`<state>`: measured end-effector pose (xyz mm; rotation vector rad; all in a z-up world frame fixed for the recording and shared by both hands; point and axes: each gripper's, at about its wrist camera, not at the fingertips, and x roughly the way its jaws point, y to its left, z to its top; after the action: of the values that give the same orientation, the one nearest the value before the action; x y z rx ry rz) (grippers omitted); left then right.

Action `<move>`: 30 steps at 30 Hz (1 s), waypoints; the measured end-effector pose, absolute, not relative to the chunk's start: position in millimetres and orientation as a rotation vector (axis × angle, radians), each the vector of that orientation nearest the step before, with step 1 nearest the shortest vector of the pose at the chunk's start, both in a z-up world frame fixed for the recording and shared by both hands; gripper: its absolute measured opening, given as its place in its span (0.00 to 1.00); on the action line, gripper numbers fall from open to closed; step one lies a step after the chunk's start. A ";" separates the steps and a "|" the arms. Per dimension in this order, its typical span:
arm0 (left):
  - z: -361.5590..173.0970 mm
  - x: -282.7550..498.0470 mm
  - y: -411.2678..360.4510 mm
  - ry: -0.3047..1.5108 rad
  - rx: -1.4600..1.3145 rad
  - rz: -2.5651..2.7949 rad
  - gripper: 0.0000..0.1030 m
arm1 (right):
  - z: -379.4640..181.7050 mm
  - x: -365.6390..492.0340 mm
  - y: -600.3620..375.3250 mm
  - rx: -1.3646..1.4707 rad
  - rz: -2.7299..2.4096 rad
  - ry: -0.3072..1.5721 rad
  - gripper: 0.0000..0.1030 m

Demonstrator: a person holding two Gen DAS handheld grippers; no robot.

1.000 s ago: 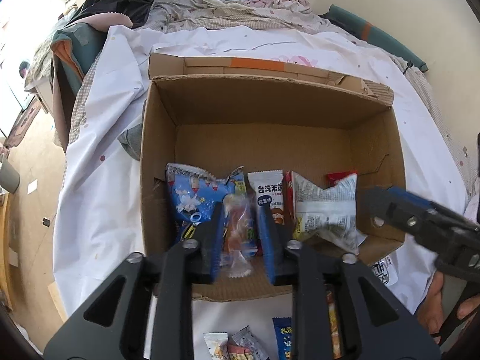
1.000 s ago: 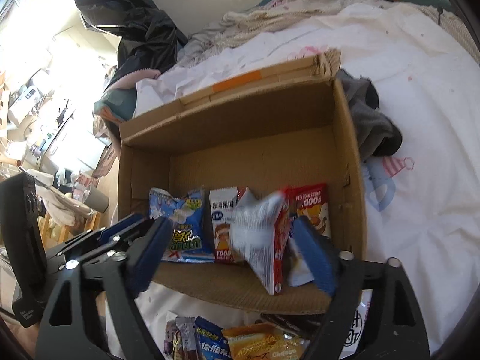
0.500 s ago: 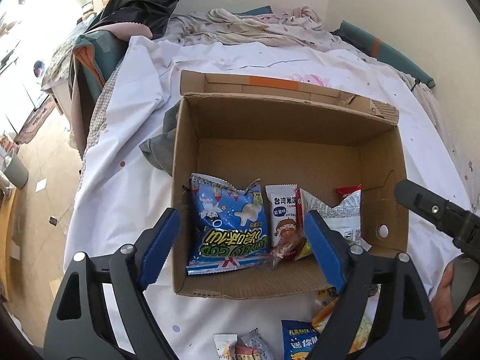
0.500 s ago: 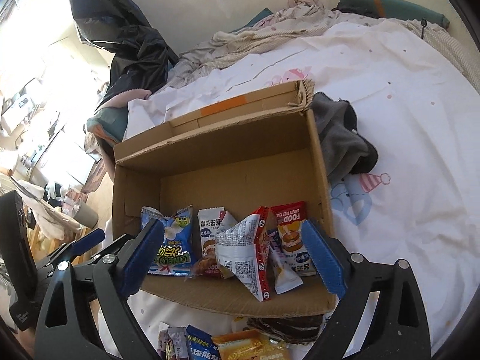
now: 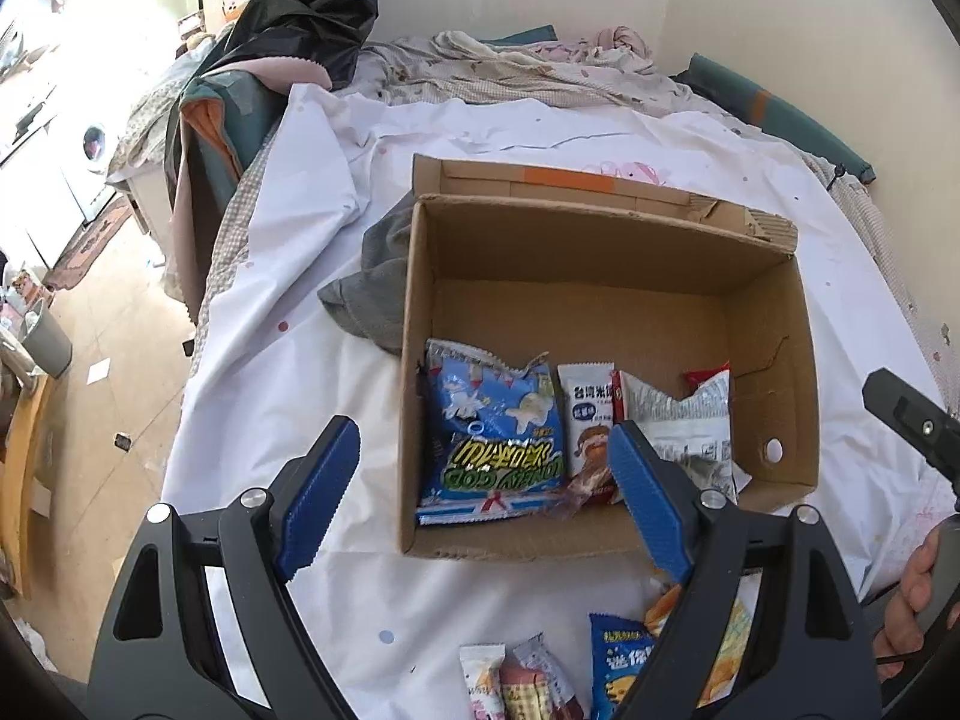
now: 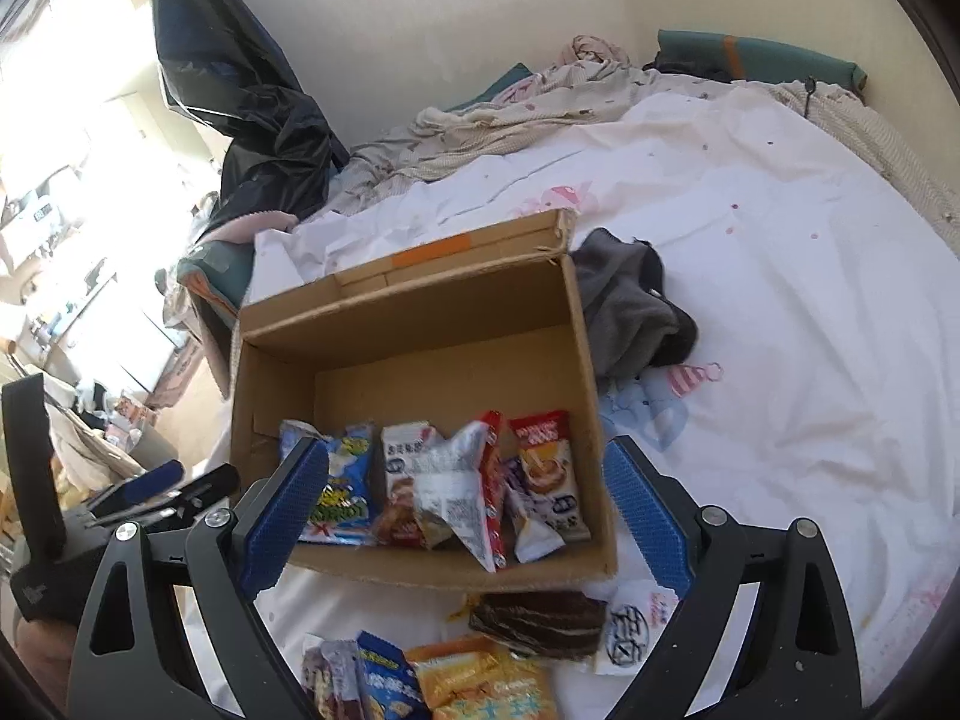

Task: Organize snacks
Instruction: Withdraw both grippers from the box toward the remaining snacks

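An open cardboard box [image 5: 774, 324] [image 6: 588, 396] sits on the white bed sheet. Inside lie a blue snack bag [image 5: 498, 438] [image 6: 345, 492], a white packet [image 5: 591, 414], a grey-white packet [image 5: 684, 426] [image 6: 456, 486], a small clear-wrapped snack [image 5: 585, 483] and a red-and-white packet [image 6: 549, 474]. My left gripper [image 5: 480, 498] is open and empty, held above the box's near wall. My right gripper [image 6: 465, 510] is open and empty, also over the near wall. Loose snacks lie in front of the box: a blue pack [image 5: 618, 660] [image 6: 384, 684], an orange pack [image 6: 486, 684] and a dark brown pack [image 6: 534, 618].
A grey cloth [image 5: 372, 294] [image 6: 630, 312] lies by the box's side. Crumpled bedding [image 5: 528, 66] and a black plastic bag [image 5: 306, 6] are at the bed's far end. The bed's left edge drops to the floor [image 5: 120, 360].
My left gripper opened and let the clear-wrapped snack fall into the box, then pulled back and up. My right gripper released the grey-white packet into the box and also drew back.
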<state>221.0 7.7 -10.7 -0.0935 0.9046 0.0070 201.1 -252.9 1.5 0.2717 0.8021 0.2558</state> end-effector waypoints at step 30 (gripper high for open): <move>-38.7 165.3 29.1 1.022 -0.176 0.058 0.80 | -43.9 143.6 -279.1 0.255 0.184 1.037 0.92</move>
<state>165.3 29.1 -38.7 -0.1762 1.0221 0.0578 143.6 -279.1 -43.9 0.2554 1.0372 0.1838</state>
